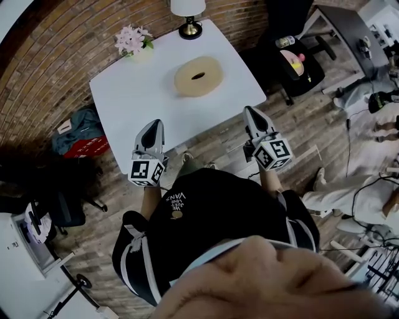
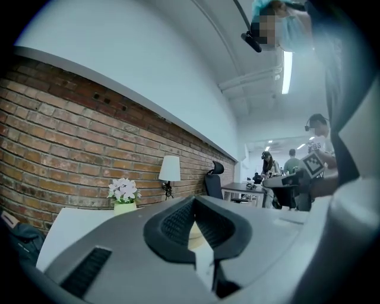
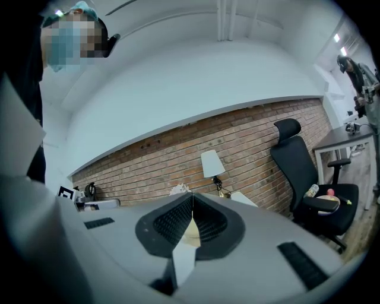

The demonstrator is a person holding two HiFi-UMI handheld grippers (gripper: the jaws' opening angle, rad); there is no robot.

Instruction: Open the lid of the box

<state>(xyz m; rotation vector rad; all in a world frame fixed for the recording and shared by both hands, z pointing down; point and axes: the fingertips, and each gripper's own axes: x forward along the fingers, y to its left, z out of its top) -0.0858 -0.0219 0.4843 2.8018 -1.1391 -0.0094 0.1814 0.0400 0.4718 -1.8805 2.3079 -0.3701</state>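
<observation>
The box (image 1: 197, 76) is round and tan, with a dark dimple in the middle of its lid, and it lies toward the far side of the white table (image 1: 124, 99). Both grippers hover over the table's near edge, well short of the box. My left gripper (image 1: 153, 126) is shut and holds nothing. My right gripper (image 1: 250, 112) is likewise shut and empty. In the left gripper view, the closed left gripper (image 2: 194, 205) shows a sliver of the tan box (image 2: 196, 236) behind its pads. The right gripper view shows the closed right gripper (image 3: 192, 200) with the same tan box (image 3: 191, 231) beyond.
A pot of pale flowers (image 1: 133, 42) and a lamp (image 1: 189, 19) stand at the table's far edge by the brick wall. A black office chair (image 1: 294, 62) stands to the right. A red bag with cloth (image 1: 78, 134) lies on the floor at left. A seated person's legs (image 1: 340, 193) are at right.
</observation>
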